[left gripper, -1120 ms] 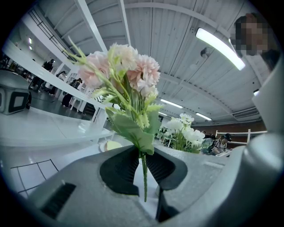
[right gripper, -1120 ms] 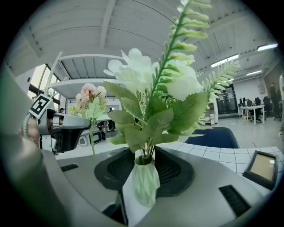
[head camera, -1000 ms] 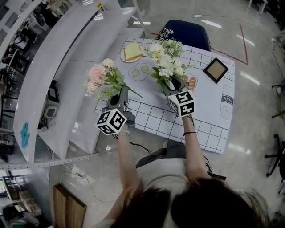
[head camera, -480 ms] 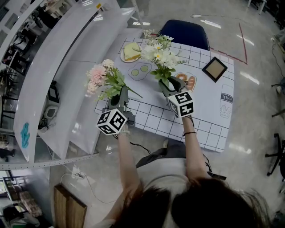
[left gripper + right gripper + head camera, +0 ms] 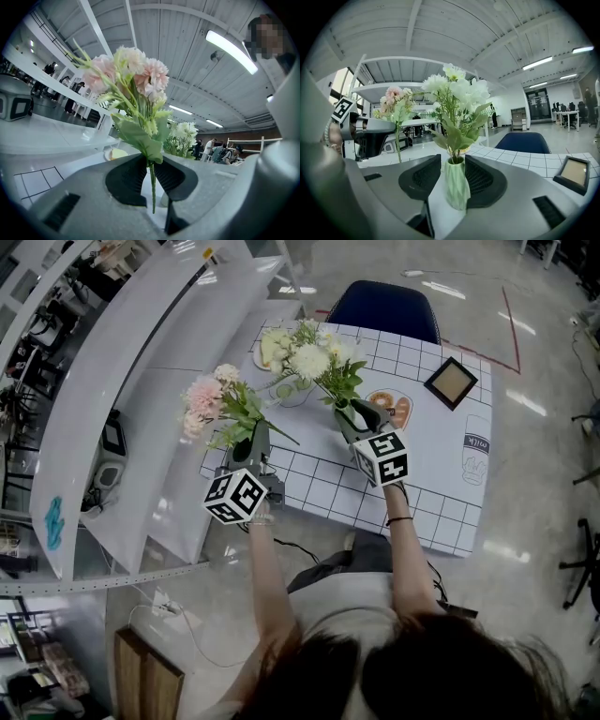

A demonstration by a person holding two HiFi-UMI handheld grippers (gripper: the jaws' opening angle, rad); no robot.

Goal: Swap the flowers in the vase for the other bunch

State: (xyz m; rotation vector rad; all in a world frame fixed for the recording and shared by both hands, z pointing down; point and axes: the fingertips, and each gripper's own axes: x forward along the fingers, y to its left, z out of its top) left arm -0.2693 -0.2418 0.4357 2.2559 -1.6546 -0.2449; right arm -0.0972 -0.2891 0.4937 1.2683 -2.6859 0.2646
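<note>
Centre of the head view: the table (image 5: 441, 488), white cloth ruled in a black grid. A milk carton drawing (image 5: 476, 451) is printed near its right edge, and a dark picture frame (image 5: 453, 382) lies flat at its upper right corner. Past the far edge, top centre, there's a blue chair (image 5: 389, 306). Down the left side sweeps a long curved white counter (image 5: 122, 399). Off to the right is glossy pale floor (image 5: 544, 521), with a red line (image 5: 514, 329) marked on it at upper right. Up in the left gripper view, a ribbed white ceiling with a bright strip light (image 5: 230, 44) at upper right.

Now the hands. Left of centre, the left gripper (image 5: 251, 439) is over the table's near left corner. Its jaws are pinched narrow on the green stem of the pink bunch (image 5: 214, 401), blooms up in the air. Centre frame, the right gripper (image 5: 364, 416) has its jaws spread wide. The pale green vase (image 5: 456, 185) stands upright on the cloth between them, a thin gap showing at the left jaw, closer to the right one. The white flowers (image 5: 309, 357) are in that vase, heads just above centre.
</note>
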